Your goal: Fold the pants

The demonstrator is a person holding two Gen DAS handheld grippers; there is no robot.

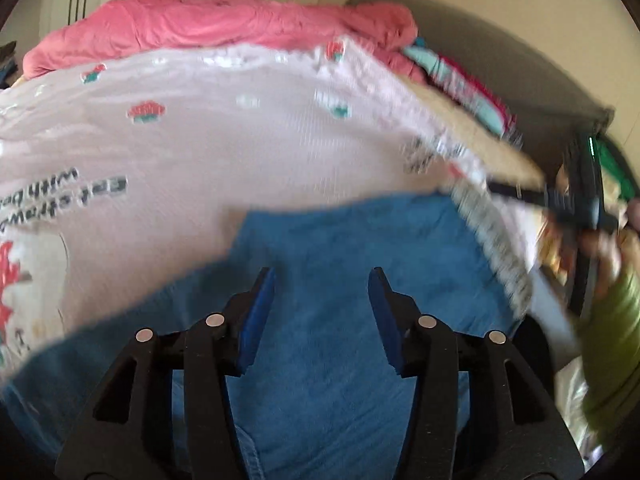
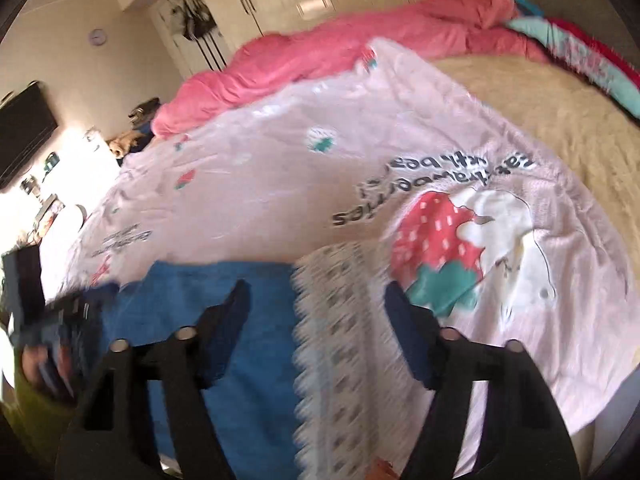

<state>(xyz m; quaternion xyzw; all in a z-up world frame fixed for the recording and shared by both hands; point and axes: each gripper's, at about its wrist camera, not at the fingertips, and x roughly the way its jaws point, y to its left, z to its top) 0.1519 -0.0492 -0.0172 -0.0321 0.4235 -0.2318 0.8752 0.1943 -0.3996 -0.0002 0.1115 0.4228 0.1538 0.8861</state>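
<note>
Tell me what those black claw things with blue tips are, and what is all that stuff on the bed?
They are grabbers a person holds, one in each hand, each with a small camera looking along its two fingers. One picture is from the left gripper, the other from the right gripper. Both are open and hold nothing. Below them lie blue pants on a pale pink blanket printed with strawberries. A bright pink quilt is bunched up behind it.

Both claws are black plastic frames with triangular cut-outs and round silver pins at the joints. The left claw has bright blue pads; the right claw has darker blue ones. The person's sleeve is olive green.
</note>
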